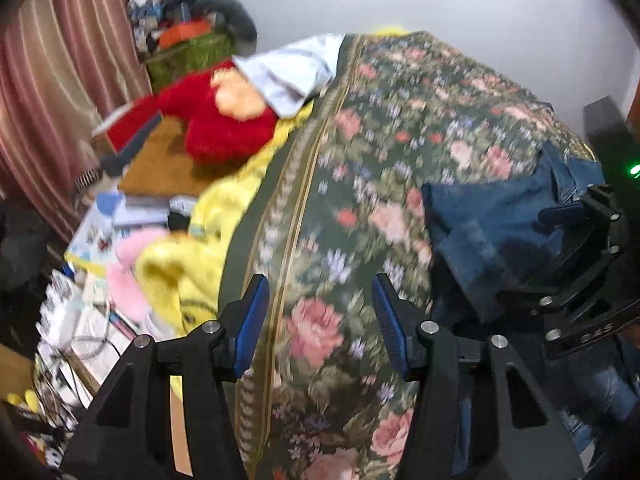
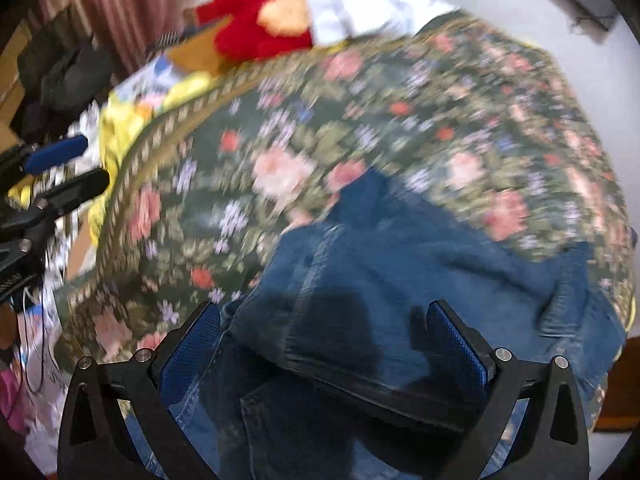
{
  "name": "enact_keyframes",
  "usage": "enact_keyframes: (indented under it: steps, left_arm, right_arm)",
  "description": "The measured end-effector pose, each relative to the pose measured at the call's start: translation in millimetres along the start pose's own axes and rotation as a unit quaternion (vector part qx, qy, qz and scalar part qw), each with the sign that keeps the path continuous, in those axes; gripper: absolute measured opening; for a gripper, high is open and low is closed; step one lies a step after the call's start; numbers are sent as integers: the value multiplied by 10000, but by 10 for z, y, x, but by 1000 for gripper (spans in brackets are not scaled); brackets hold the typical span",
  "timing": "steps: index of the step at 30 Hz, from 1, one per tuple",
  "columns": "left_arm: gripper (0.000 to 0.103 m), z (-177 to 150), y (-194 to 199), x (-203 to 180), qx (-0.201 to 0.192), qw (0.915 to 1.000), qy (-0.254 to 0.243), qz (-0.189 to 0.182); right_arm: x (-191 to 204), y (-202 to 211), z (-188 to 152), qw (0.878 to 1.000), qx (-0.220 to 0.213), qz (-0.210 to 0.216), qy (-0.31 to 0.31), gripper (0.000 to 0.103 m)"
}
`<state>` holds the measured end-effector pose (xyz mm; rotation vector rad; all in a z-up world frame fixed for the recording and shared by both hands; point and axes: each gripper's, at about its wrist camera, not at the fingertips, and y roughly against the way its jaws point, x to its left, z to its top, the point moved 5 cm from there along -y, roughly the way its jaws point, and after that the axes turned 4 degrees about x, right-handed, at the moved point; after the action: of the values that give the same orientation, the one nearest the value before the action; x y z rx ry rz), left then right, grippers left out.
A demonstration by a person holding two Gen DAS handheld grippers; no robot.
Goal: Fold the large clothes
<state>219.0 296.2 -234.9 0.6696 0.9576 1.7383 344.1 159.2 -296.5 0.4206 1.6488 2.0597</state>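
Note:
Blue jeans point(image 1: 496, 216) lie folded on the right side of a bed covered with a floral spread point(image 1: 360, 160). My left gripper point(image 1: 320, 320) hangs open over the spread to the left of the jeans, with nothing between its blue pads point(image 1: 248, 320). In the right wrist view my right gripper point(image 2: 326, 352) stands wide open just above the jeans point(image 2: 400, 264). Denim lies between its pads point(image 2: 460, 348), and I see no squeeze on it. The right gripper point(image 1: 580, 248) also shows at the right of the left wrist view, over the jeans. The left gripper point(image 2: 76, 168) shows at the left edge of the right wrist view.
A red plush toy point(image 1: 224, 120), a white cloth point(image 1: 292, 68) and a yellow blanket point(image 1: 180, 272) lie along the bed's left side. Beyond them are a cluttered wooden table point(image 1: 160, 168), a green basket point(image 1: 188, 56) and a striped curtain point(image 1: 68, 60). A dark box point(image 1: 608, 128) stands at the right.

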Motion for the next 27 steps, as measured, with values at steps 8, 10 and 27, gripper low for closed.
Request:
enact_keyframes:
  steps: [8, 10, 27]
  left_arm:
    - [53, -310, -278, 49, 380, 9990, 147, -172]
    - [53, -342, -302, 35, 391, 9990, 109, -163]
    - [53, -197, -146, -344, 229, 9990, -231, -321]
  right_arm:
    - [223, -493, -93, 9917, 466, -822, 867, 103]
    - [248, -505, -117, 9903, 379, -958, 927, 99]
    - [-134, 418, -133, 9965, -733, 92, -400, 26]
